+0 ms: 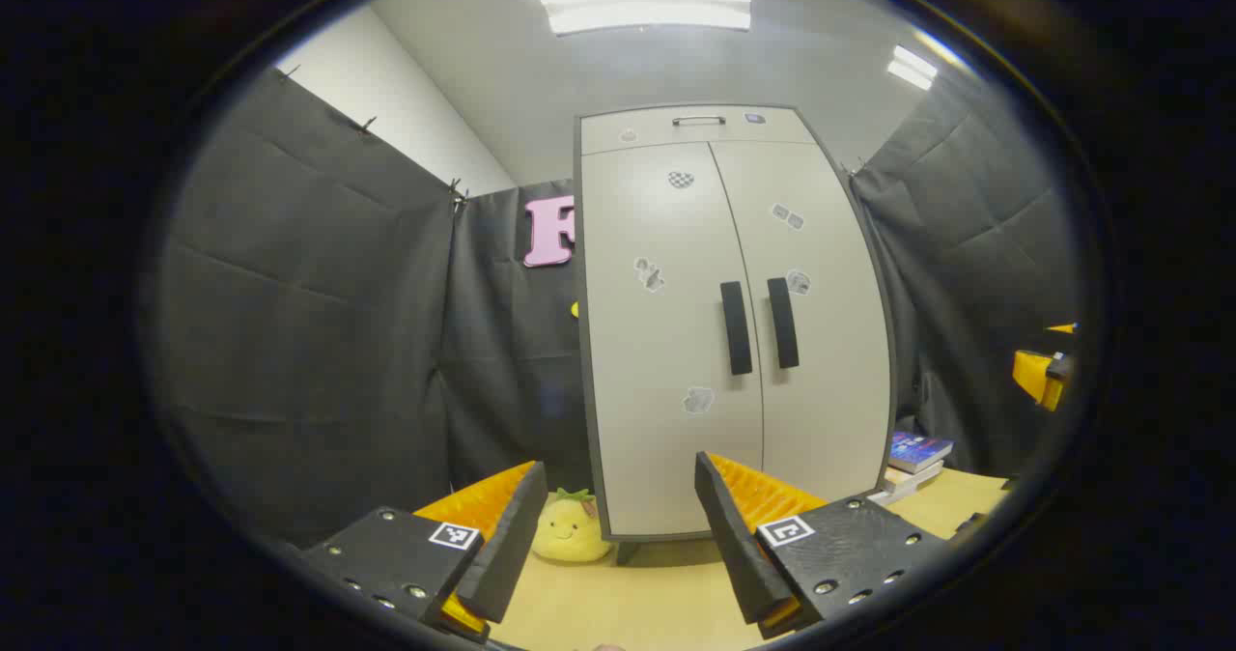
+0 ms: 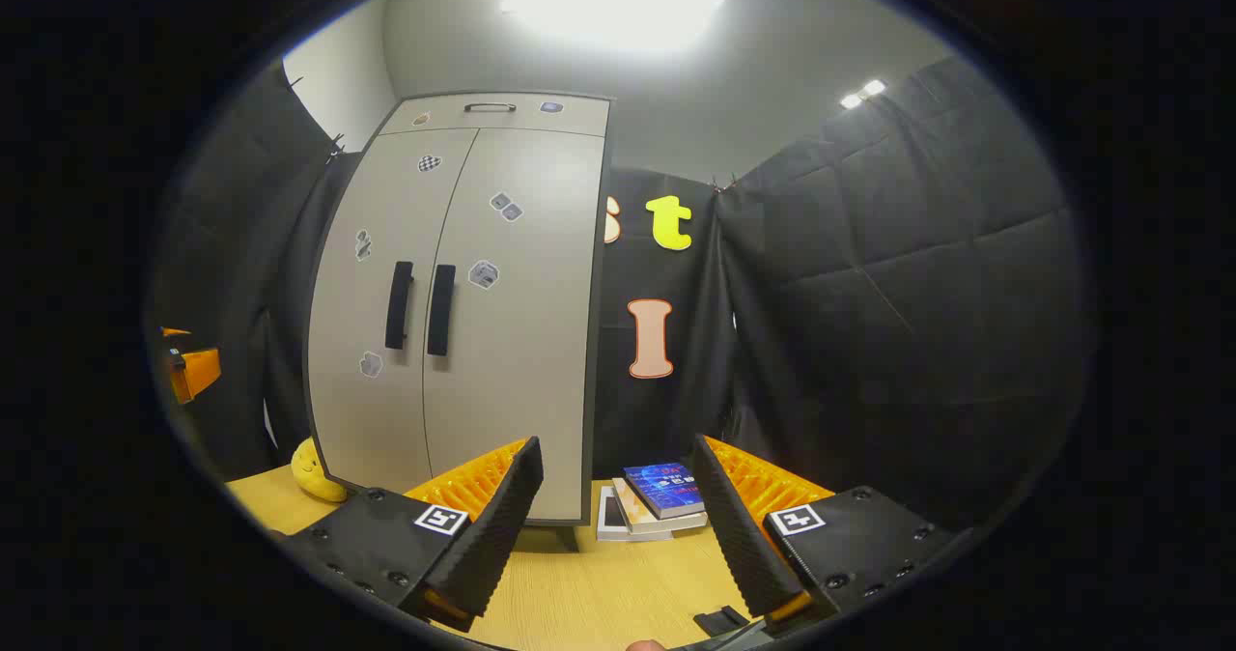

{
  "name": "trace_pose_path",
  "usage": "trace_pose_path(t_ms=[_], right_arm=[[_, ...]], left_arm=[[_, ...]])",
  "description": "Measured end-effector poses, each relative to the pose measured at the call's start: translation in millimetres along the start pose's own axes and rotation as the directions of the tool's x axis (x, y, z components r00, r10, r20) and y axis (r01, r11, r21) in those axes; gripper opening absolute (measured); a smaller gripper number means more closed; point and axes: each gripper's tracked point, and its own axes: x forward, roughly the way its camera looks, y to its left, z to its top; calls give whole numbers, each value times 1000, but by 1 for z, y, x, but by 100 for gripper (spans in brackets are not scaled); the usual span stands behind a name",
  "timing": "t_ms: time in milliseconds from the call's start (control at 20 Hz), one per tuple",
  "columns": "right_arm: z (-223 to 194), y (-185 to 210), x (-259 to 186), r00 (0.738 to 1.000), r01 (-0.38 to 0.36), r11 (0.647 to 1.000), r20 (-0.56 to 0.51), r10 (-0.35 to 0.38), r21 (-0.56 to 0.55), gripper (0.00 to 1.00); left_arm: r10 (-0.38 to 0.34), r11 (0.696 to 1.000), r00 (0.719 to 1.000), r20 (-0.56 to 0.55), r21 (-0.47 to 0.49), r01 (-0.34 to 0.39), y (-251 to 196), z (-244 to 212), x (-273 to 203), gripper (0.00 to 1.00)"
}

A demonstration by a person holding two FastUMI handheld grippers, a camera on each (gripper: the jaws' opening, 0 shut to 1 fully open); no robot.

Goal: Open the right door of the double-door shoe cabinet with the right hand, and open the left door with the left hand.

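A tall light-grey double-door shoe cabinet point(image 1: 734, 323) stands on the wooden table, both doors closed. Its left door point(image 1: 666, 342) carries a dark vertical handle point(image 1: 736, 327), and the right door point(image 1: 821, 323) carries its own handle point(image 1: 783, 323). In the right gripper view the cabinet point(image 2: 463, 313) sits to the left, with the handles point(image 2: 399, 305) point(image 2: 441, 310) side by side. My left gripper point(image 1: 618, 535) is open, well short of the cabinet and below the handles. My right gripper point(image 2: 618, 525) is open too, held off to the cabinet's right. The other gripper shows at each view's edge point(image 1: 1043, 376) point(image 2: 193, 369).
A yellow plush toy point(image 1: 572, 527) lies at the cabinet's left foot. A stack of books point(image 2: 657, 501) rests on the table point(image 1: 657, 603) to the cabinet's right. Black cloth walls close in on the left, back and right. A small drawer with a handle point(image 1: 699, 121) tops the cabinet.
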Motion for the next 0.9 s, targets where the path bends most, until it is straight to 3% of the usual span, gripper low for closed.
trace_pose_path(t_ms=[900], right_arm=[[-15, 13, 17, 998, -29, 999, -63, 31, 21, 97]], left_arm=[[13, 1000, 1000, 0, 9, -13, 3, -4, 7, 88]])
